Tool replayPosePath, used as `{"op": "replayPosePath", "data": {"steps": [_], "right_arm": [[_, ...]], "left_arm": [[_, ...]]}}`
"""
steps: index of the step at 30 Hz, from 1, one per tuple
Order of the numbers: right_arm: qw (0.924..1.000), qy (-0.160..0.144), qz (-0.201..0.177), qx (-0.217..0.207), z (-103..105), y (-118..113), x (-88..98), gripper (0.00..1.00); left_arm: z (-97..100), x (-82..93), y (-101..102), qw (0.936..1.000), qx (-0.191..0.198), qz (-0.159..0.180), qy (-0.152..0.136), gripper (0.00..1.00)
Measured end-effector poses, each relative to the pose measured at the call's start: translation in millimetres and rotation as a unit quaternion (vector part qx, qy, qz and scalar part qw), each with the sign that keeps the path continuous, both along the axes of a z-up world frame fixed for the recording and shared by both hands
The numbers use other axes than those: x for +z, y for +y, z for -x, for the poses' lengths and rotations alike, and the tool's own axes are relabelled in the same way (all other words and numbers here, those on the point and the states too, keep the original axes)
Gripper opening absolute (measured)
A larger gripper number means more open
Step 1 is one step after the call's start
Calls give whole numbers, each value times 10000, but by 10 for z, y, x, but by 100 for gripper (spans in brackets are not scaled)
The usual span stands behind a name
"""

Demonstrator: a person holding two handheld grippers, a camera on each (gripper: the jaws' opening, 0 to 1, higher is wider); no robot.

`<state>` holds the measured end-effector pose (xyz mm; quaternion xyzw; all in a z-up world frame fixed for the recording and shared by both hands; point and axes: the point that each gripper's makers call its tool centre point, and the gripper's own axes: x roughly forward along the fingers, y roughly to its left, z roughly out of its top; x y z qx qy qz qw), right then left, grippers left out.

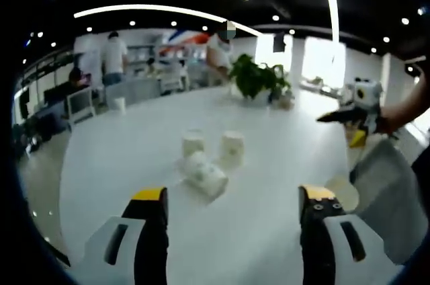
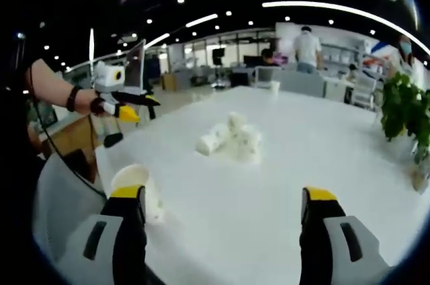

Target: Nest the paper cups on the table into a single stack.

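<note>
Centrally, in the left gripper view, three paper cups on the white surface (image 1: 121, 164): one upright cup (image 1: 193, 143) at left, another upright cup (image 1: 232, 147) just beside it at right, and a cup lying on its side (image 1: 203, 174) in front of both, close to or touching the left one. Left tool (image 1: 232, 201) at the bottom of the frame, yellow-tipped jaws spread wide apart, gripping nothing, well short of the cups. Lower right, just beside the right jaw, a further cup standing open-mouthed (image 1: 343, 192) near the surface's edge. Right tool (image 1: 357, 138) at mid right, held in a hand, yellow tips close together, though cannot tell whether fully closed. Potted plant (image 1: 257, 78) at upper centre, toward the far side of the surface. Likewise in the right gripper view, same cluster of cups (image 2: 232, 140) at centre, one on its side at the left of the group. Right tool (image 2: 222, 197) at the bottom of the frame, jaws wide apart and holding nothing. Open-mouthed cup (image 2: 136, 187) at lower left, just beside the left jaw. Left tool (image 2: 127, 111) at upper left, held in a hand with a dark wristband. Plant (image 2: 405, 110) at the right edge. People standing in the background of both views
</note>
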<state>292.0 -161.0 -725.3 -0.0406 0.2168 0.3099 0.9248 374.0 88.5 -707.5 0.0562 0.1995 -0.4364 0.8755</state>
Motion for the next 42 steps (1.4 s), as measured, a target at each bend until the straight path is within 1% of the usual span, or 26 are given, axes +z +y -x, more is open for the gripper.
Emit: {"op": "replayPosePath", "data": {"steps": [6,9,13,17,21,24,29,32,34,37,42], "right_arm": [[10000,8,-8,9,20,-6,-13,93],[10000,21,-43,13,29,-5,-19,93],[10000,39,-72,12,30,-6,-28,93],[9999,57,-118,40,39,18,-16,93],[9999,79,-122,41,41,2,-33,93],[9999,67,-137,22,38,-7,-29,92],[9999,80,-139,44,45,0,-39,92],[9998,109,-161,26,44,-2,-49,92],[9998,115,-185,10,39,-3,-53,92],[9998,121,-169,9,40,-6,-65,91],[9995,193,-243,-72,46,-34,-106,91]], "left_arm": [[-104,-21,-58,9995,-202,-225,-3,77],[-188,-24,-91,9993,-273,-271,-16,77],[-250,-11,-140,9984,-399,-396,-70,77],[-324,-7,-178,9980,-444,-433,-78,77],[-372,-31,-214,9968,-576,-557,-61,76],[-420,-35,-224,9954,-685,-661,-102,76],[-514,-58,-235,9938,-799,-765,-72,76],[-548,-85,-265,9919,-916,-878,-83,75],[-581,-133,-280,9894,-1036,-1015,-76,75],[-622,-152,-308,9883,-1110,-1047,-29,75],[-679,-202,-339,9839,-1304,-1220,-8,75]]}}
